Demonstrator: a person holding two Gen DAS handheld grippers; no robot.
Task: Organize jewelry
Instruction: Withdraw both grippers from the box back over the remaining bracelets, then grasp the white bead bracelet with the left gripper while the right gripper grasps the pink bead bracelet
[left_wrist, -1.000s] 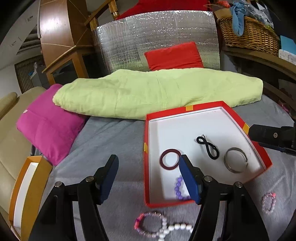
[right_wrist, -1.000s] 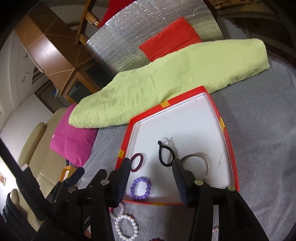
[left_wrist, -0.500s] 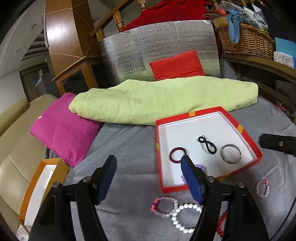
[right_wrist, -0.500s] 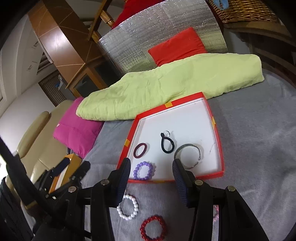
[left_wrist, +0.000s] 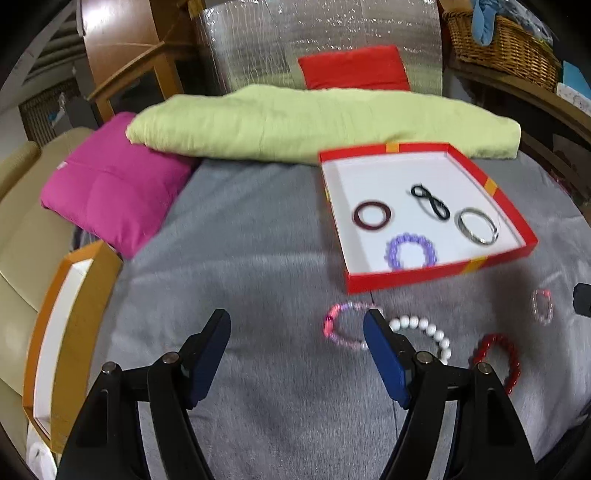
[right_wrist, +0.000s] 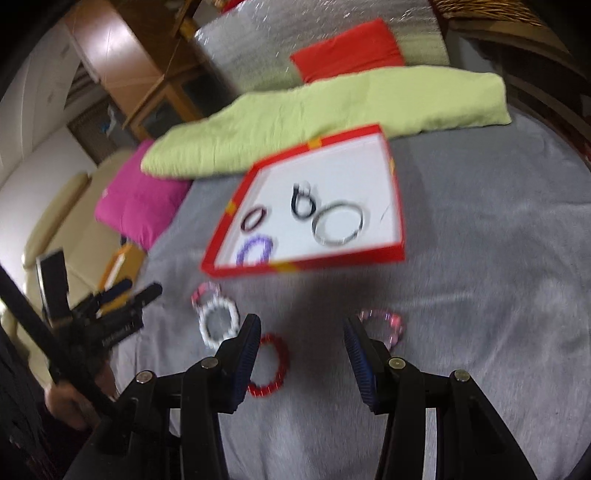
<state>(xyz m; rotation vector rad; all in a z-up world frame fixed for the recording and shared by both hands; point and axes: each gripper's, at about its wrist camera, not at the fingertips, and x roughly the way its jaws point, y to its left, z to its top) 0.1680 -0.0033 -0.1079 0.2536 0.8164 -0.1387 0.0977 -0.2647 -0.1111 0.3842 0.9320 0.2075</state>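
Observation:
A red box (left_wrist: 439, 273) (right_wrist: 332, 258) with a white floor lies on the grey blanket. It holds a dark red bangle (left_wrist: 372, 215), a black hair tie (left_wrist: 430, 201), a silver bangle (left_wrist: 477, 226) and a purple bead bracelet (left_wrist: 410, 252). On the blanket in front lie a pink bracelet (left_wrist: 341, 326), a white bead bracelet (left_wrist: 424, 332) (right_wrist: 218, 325), a red bead bracelet (left_wrist: 498, 356) (right_wrist: 271, 363) and a small pink bracelet (left_wrist: 542, 306) (right_wrist: 384, 325). My left gripper (left_wrist: 297, 326) is open and empty above the blanket. My right gripper (right_wrist: 302, 332) is open and empty, over the red bracelet.
A green folded quilt (left_wrist: 314, 122), a magenta cushion (left_wrist: 107, 184) and a red cushion (left_wrist: 354, 68) lie behind the box. An orange box (left_wrist: 62, 325) stands at the left edge. A wicker basket (left_wrist: 498, 37) sits at the back right.
Both grippers have pulled back and risen away from the red box. The loose bracelets in front of the box have come into view. Both stay open.

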